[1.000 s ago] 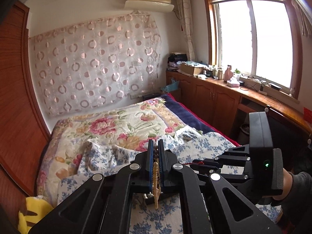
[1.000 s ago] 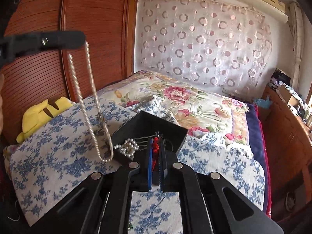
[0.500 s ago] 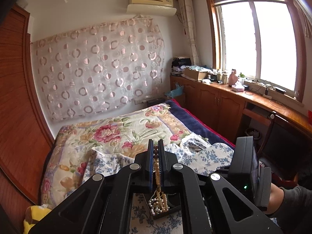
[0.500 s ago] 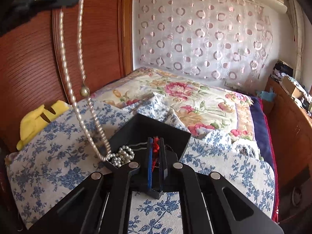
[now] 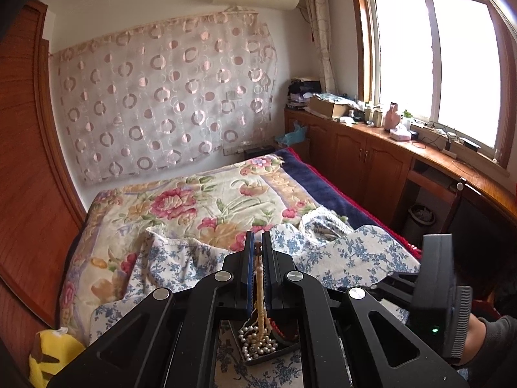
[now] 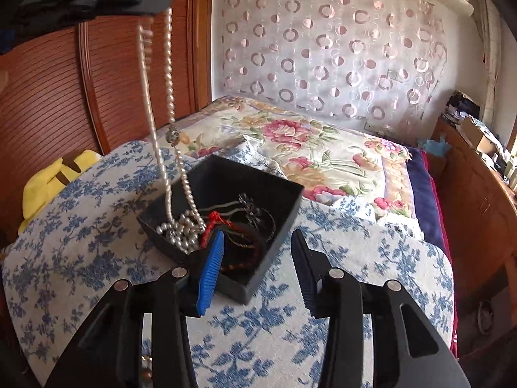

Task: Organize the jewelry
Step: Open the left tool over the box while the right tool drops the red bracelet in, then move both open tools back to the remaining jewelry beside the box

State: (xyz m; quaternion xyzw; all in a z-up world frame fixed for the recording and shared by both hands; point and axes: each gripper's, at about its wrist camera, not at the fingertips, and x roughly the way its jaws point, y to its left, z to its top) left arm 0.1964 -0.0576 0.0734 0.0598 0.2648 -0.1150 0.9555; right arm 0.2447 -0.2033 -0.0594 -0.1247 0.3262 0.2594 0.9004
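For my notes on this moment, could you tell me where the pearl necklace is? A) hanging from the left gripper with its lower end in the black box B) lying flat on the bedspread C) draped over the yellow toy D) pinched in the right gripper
A: the pearl necklace hangs from the shut left gripper and its lower end piles in the black box.

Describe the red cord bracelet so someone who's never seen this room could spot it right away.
On the bed, a blue-flowered cloth carries an open black box. Inside it, just beyond the open right gripper, lies the red cord bracelet. It is the only bright red piece, beside the white pearl necklace.
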